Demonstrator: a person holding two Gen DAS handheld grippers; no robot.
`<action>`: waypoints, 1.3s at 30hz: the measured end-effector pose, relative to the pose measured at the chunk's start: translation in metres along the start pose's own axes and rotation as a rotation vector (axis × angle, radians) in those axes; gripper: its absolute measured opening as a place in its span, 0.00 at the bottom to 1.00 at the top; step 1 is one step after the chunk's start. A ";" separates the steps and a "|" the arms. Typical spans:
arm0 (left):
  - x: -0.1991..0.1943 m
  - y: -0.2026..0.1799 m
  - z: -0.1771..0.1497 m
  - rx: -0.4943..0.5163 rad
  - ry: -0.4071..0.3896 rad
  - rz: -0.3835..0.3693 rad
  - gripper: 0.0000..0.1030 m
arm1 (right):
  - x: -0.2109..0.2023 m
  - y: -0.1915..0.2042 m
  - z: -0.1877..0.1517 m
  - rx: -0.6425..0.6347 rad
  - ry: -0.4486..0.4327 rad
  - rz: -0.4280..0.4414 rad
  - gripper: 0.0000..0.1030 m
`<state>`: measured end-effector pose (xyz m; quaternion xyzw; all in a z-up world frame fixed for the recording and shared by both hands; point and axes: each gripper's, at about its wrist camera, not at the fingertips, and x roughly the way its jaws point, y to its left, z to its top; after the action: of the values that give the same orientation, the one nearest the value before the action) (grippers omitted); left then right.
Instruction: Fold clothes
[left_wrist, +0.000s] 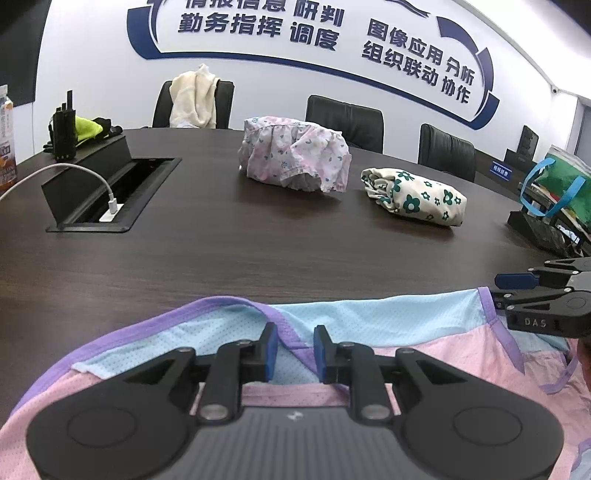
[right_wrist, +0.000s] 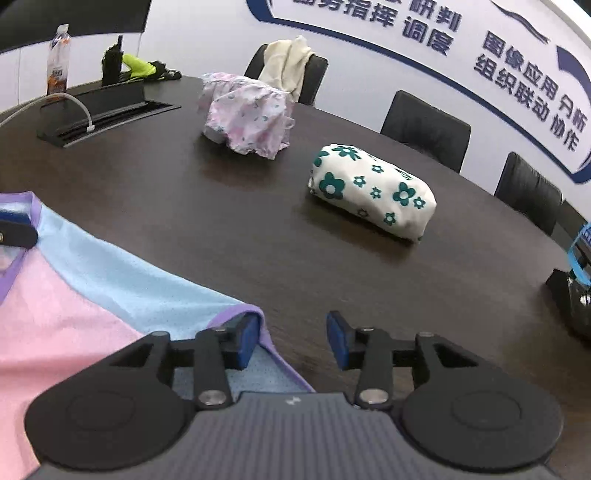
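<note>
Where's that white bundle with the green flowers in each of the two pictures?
Left wrist view: the green-flowered bundle lies right of centre, on the table.
Right wrist view: the bundle lies just right of centre.
Shared landmark: the pink floral garment, to its left in both.

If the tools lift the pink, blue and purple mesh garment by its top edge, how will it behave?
The pink, light-blue and purple-trimmed mesh garment will probably hang limp: its purple trim already curls between the left tool's open fingers. The thin perforated fabric looks light. It may slide easily on the smooth dark wooden table.
</note>
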<state>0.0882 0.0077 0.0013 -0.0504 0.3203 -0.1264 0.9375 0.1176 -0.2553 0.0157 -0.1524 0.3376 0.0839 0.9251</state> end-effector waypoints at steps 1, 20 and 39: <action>0.000 0.001 0.000 -0.005 -0.001 -0.004 0.18 | -0.001 -0.007 0.001 0.031 0.007 0.008 0.39; 0.001 0.001 0.001 -0.009 0.000 -0.004 0.18 | -0.026 -0.022 -0.019 0.302 0.015 0.317 0.19; -0.023 0.005 0.011 -0.031 0.061 -0.046 0.20 | -0.108 -0.010 -0.066 0.296 -0.065 0.289 0.24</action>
<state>0.0779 0.0191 0.0224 -0.0682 0.3495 -0.1444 0.9232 -0.0015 -0.2923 0.0398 0.0378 0.3346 0.1700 0.9261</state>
